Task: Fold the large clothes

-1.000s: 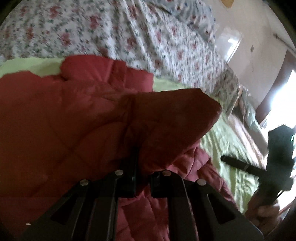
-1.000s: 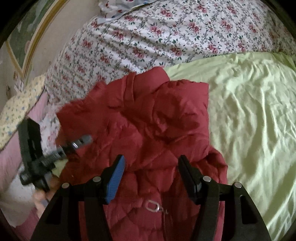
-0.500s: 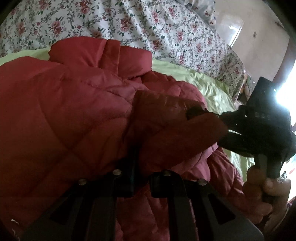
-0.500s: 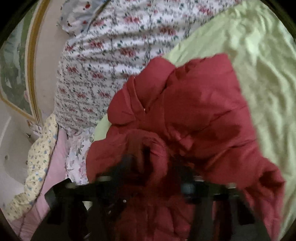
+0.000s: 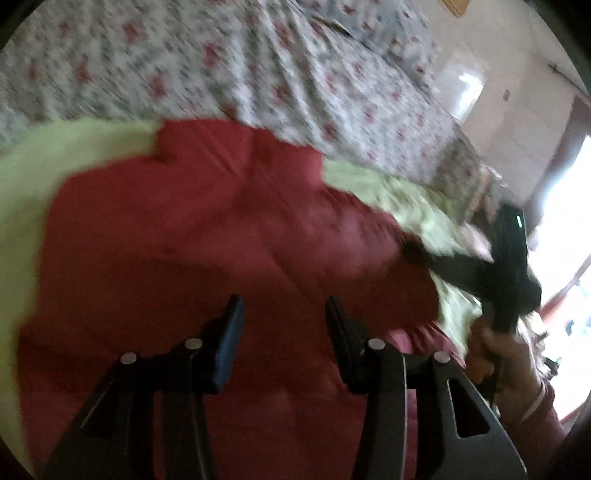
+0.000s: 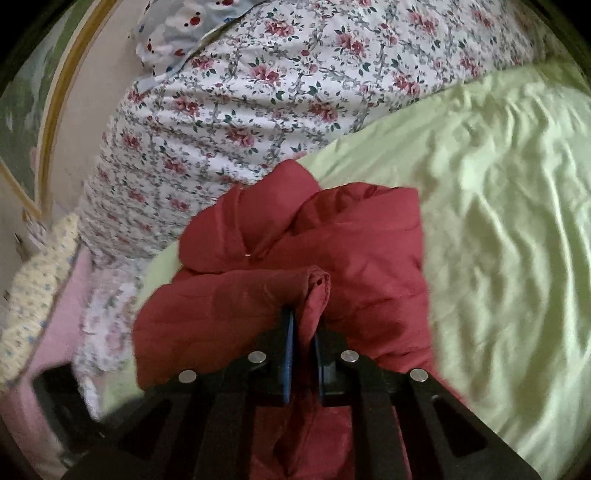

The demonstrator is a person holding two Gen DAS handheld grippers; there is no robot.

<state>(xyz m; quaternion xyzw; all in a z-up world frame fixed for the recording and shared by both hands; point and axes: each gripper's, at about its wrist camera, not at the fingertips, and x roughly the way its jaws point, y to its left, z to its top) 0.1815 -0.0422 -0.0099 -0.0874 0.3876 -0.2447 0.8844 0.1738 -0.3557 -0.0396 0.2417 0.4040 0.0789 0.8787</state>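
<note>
Left gripper (image 5: 282,314) released, seemingly; right gripper (image 6: 303,332) pinches jacket (image 6: 362,243).

Pale green bedsheet (image 6: 498,229), wrinkled, spread over the bed's near half. Behind it, white quilt with red roses and grey-green lattice (image 6: 258,96), bunched in a high ridge along the sheet's far edge; same floral quilt (image 5: 221,62) blurred in the left wrist view. Blue-and-white pillow with red spots (image 6: 177,33) on top of the quilt at the wall. Gold-edged picture frame (image 6: 55,107) on the cream wall, far left. Yellow dotted cloth (image 6: 37,280) over pink fabric (image 6: 59,332), lower left. Bright window (image 5: 569,236) and brown frame at right.
</note>
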